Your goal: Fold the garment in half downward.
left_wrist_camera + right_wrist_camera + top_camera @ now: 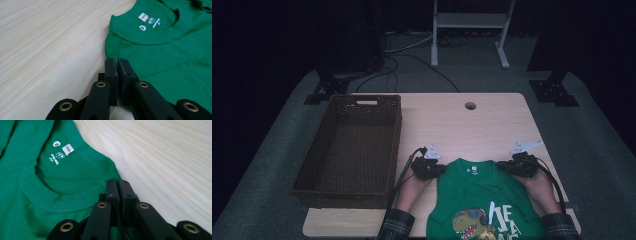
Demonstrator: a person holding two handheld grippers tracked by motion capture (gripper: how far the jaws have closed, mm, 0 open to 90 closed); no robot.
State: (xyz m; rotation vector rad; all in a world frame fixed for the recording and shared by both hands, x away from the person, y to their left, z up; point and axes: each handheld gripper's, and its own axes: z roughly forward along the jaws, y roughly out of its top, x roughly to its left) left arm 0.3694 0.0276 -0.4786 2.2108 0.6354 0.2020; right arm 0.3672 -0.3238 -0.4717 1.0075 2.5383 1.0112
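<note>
Green T-shirt [482,192] soft, light, limp; left gripper [428,169] and right gripper [521,165] clamped on its shoulders, ten and two o'clock of the collar.

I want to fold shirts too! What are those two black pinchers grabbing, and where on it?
The left gripper and the right gripper each pinch the green T-shirt at a shoulder, either side of the collar.

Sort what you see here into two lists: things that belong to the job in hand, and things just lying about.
In use: green T-shirt; left gripper and right gripper, each shut on a shoulder of it.

Lying about: brown wicker basket, empty; wooden table; white frame on the floor behind.
</note>
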